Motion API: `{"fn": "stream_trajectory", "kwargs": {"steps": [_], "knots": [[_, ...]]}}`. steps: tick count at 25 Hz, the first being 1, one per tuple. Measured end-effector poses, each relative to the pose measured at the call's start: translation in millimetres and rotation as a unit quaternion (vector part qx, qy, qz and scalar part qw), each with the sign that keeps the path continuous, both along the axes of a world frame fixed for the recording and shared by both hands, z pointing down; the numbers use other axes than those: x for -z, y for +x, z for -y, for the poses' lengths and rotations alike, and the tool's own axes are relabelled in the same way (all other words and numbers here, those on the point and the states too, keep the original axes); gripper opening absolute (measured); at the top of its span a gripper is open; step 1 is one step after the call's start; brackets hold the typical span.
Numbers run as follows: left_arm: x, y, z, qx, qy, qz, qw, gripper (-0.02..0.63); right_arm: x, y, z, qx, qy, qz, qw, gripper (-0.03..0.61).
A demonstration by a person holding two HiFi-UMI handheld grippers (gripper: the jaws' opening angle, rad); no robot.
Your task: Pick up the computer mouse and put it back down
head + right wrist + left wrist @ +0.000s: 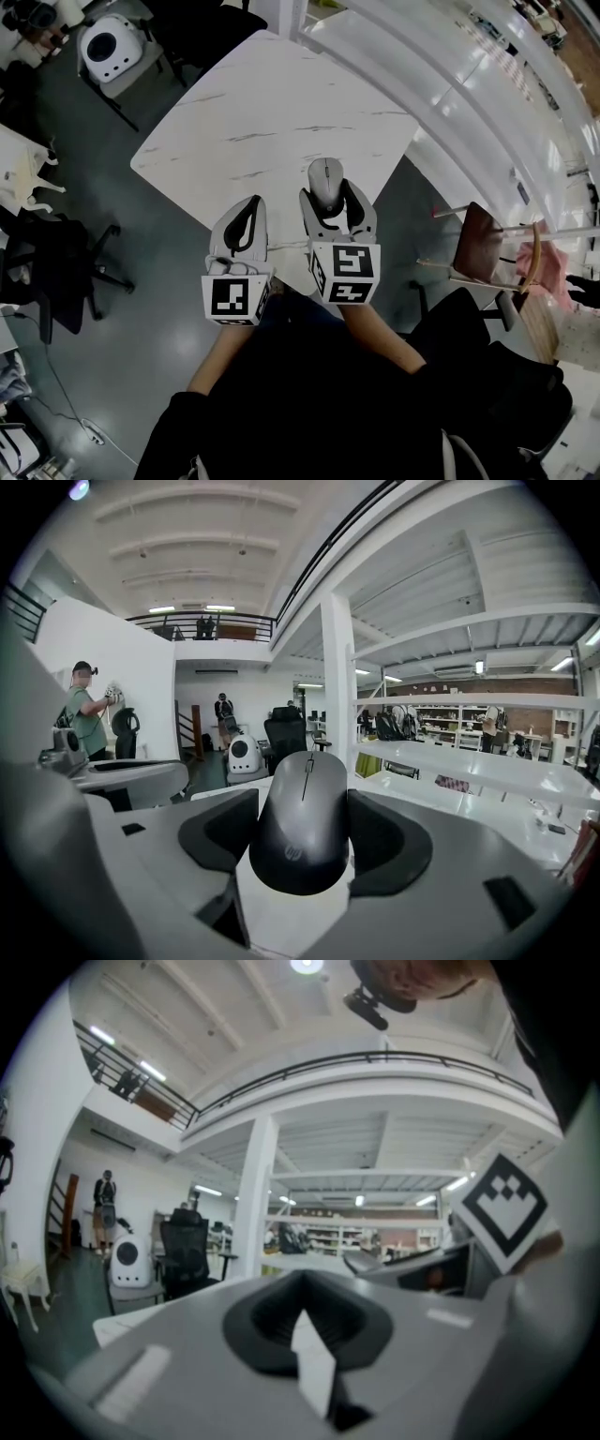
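A grey computer mouse (325, 180) sits between the jaws of my right gripper (332, 199), over the near corner of the white marble table (272, 112). In the right gripper view the mouse (302, 827) fills the gap, and the dark pads (217, 829) press on both its sides. I cannot tell whether it touches the tabletop. My left gripper (247, 212) hangs just left of the right one at the table's near edge. Its jaws are shut with nothing between them, and in the left gripper view (306, 1324) the pads meet.
A brown chair (487, 246) stands right of the table and a black office chair (56, 272) at the left. A white rounded machine (111, 47) stands at the far left. A white ledge (469, 103) runs along the right. A person (86, 719) stands far off.
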State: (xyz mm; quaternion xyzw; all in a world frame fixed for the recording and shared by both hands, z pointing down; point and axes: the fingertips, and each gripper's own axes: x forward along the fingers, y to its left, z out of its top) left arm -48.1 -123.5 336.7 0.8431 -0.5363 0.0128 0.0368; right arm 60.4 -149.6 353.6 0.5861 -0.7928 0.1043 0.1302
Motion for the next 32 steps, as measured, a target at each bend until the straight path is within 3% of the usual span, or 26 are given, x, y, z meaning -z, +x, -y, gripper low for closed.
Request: {"fn": "stream_trajectory", "kwargs": {"steps": [18,32], "knots": [[-37.9,-7.9,15.1,0.006,-0.034,0.011,0.9993,0.008,-91.8,-11.4,14.5,0.011,-0.109,-0.008,0.994,0.258],[-66.3,-5.5,19.4,0.003,-0.066,0.011,0.9978,0.008,-206.9,-9.7,0.9,0.019,-0.248,-0.043,0.968,0.258]]}}
